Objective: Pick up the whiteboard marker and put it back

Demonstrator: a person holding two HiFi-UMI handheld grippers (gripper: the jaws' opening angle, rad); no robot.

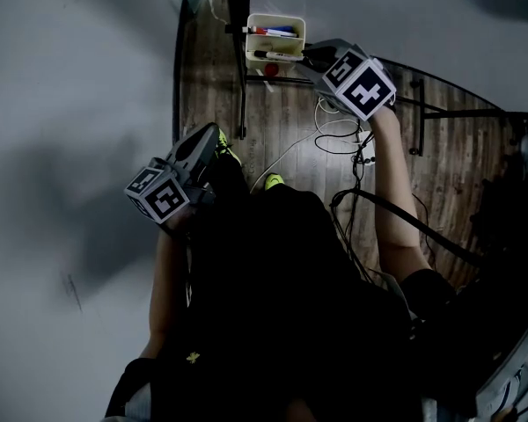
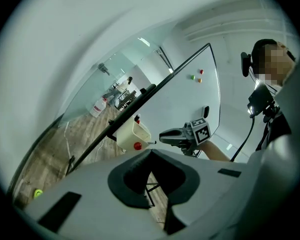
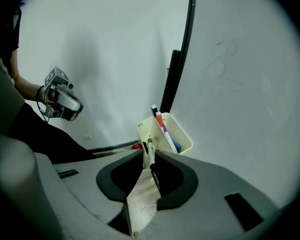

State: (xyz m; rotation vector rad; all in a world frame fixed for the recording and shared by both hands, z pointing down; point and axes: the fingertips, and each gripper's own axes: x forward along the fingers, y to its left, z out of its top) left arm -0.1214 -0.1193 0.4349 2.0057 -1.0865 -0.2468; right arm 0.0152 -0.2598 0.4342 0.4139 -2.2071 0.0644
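A white whiteboard marker (image 3: 149, 146) with a black cap sits between the tips of my right gripper (image 3: 149, 154), which is shut on it. The marker (image 1: 270, 55) sticks out from the right gripper (image 1: 310, 57) over the front edge of a cream holder box (image 1: 286, 18) holding other markers. In the left gripper view the marker (image 2: 150, 143) reaches from the right gripper (image 2: 165, 135) toward the holder (image 2: 130, 134). My left gripper (image 1: 213, 134) hangs lower left, away from the holder; its tips (image 2: 150, 153) meet with nothing between them.
The whiteboard (image 1: 70, 104) fills the left side, on a black stand over a wooden floor. A red round piece (image 1: 270, 69) sits just below the holder. White and black cables (image 1: 334, 134) lie on the floor. The person's yellow-green shoes (image 1: 273, 181) are underneath.
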